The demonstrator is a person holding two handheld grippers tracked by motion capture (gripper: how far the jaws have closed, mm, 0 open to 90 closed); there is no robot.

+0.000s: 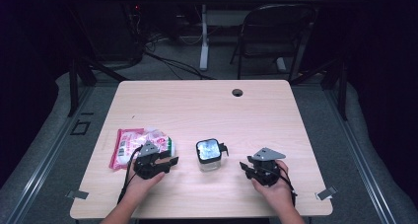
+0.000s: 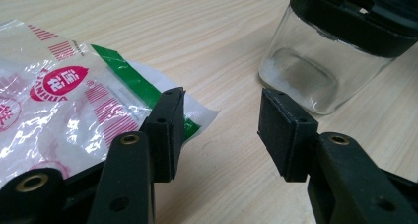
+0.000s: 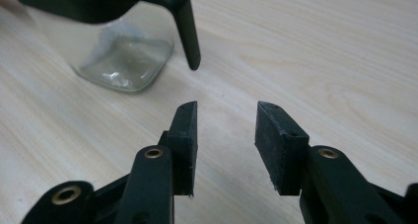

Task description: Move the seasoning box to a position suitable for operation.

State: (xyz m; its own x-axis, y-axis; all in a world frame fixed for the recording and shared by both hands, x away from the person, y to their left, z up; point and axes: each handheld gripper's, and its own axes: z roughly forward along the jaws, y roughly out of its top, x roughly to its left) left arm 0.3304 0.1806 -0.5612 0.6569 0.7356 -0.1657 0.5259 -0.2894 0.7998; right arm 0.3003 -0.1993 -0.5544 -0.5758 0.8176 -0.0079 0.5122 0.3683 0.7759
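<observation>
A clear glass jar [image 1: 209,156] with a black clip lid stands near the middle of the wooden table [image 1: 197,110]. A pink, white and green plastic bag [image 1: 140,145] lies flat to its left. My left gripper [image 1: 170,162] rests between bag and jar, open with nothing between its jaws. In the left gripper view the bag [image 2: 64,100] lies left of the gripper [image 2: 222,130] and the jar [image 2: 315,66] stands ahead to the right. My right gripper [image 1: 245,167] sits right of the jar, open and empty. In the right gripper view the jar [image 3: 123,51] is ahead to the left of the gripper [image 3: 226,135].
A round cable hole [image 1: 237,92] sits near the table's far edge. A dark folding chair [image 1: 273,31] and a white desk leg [image 1: 204,36] stand on the floor behind the table. Metal clips [image 1: 79,194] [image 1: 326,193] mark the front corners.
</observation>
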